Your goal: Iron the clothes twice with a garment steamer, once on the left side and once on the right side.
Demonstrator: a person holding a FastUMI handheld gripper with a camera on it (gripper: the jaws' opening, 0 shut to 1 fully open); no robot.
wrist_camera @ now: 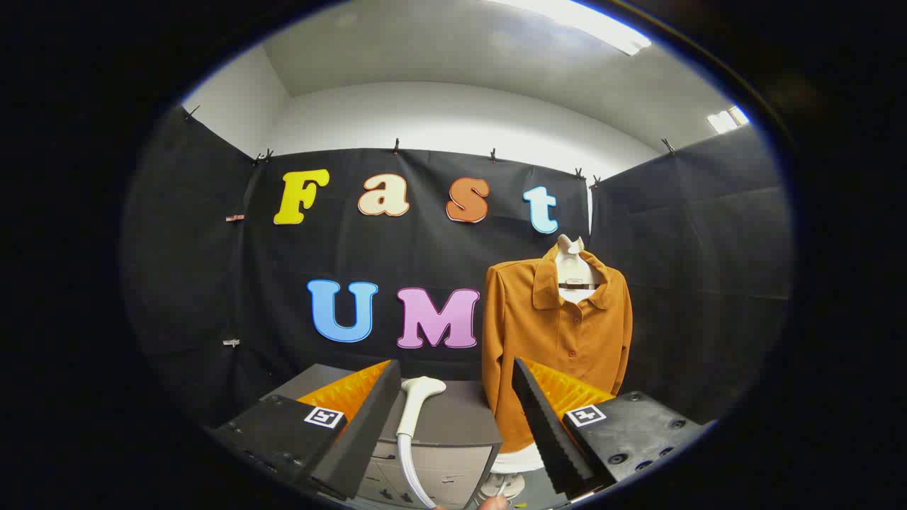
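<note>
Gripper (pixel 453 375): black fingers w/ serrated inner edges, orange ribbed sides, black screwed blocks w/ square b/w marker tags.

Riding the gripper (pixel 453 425), the camera faces the shirt (pixel 556 347) on the booth's far wall.

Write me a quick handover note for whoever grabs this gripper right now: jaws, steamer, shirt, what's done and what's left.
Gripper: jaws open wide, holding nothing.
Steamer: white head and hose, resting on the grey cabinet, just ahead between the jaws, not gripped.
Shirt: orange, buttoned, hanging on a white form beyond the jaws, beside the cabinet.
Done: nothing visible; steamer is not yet picked up.
Left: grasp the steamer, run it down the shirt's left side, then its right side.
</note>
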